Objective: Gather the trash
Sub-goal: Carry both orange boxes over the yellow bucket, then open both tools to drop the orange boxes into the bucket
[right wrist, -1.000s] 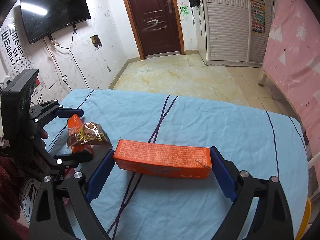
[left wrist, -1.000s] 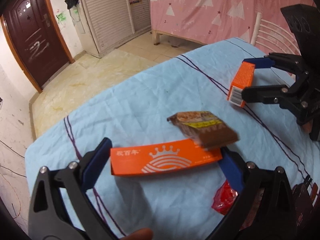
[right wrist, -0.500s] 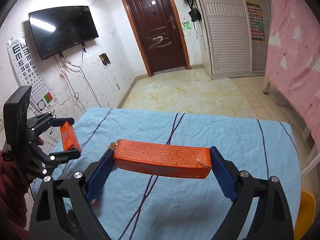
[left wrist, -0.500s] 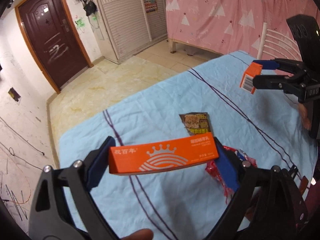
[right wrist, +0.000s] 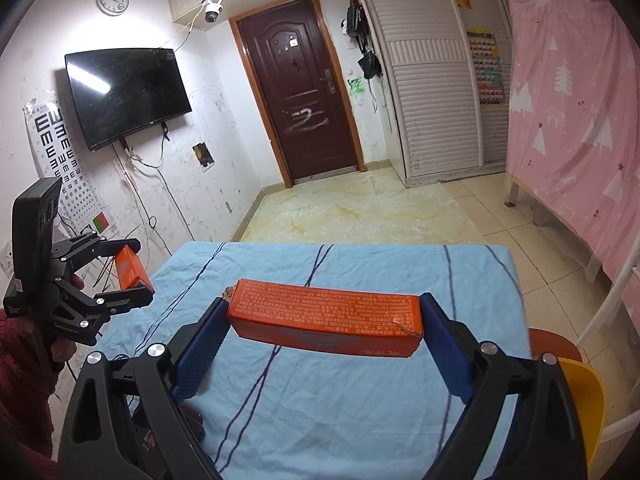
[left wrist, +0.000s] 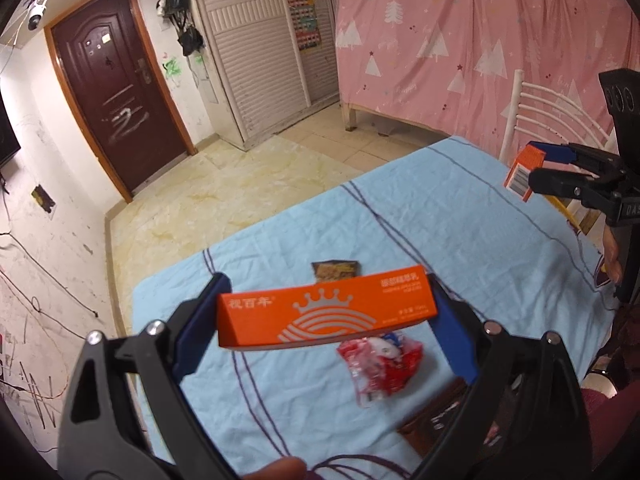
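Observation:
In the left wrist view my left gripper [left wrist: 325, 312] is shut on a long orange box [left wrist: 326, 316] with a white crown, held by its two ends above the blue cloth. Below it on the cloth lie a brown snack wrapper [left wrist: 335, 270] and a crumpled red wrapper [left wrist: 382, 364]. In the right wrist view my right gripper [right wrist: 324, 320] is shut on a second orange box [right wrist: 326, 318], also end to end. Each view shows the other gripper: the right gripper [left wrist: 534, 164] at the far right with its box [left wrist: 522, 174], the left gripper [right wrist: 142, 272] at the left with its box [right wrist: 130, 270].
The table [right wrist: 360, 400] wears a light blue cloth with dark stripes. A yellow chair [right wrist: 580, 392] stands at its right, with a white metal chair back [left wrist: 552, 108] and pink curtain [left wrist: 480, 40] beyond. The tiled floor [right wrist: 360, 208] leads to a dark door [right wrist: 304, 104].
Both grippers have lifted higher above the table with their orange boxes. The brown wrapper, blurred by the left box a second ago, now lies on the cloth.

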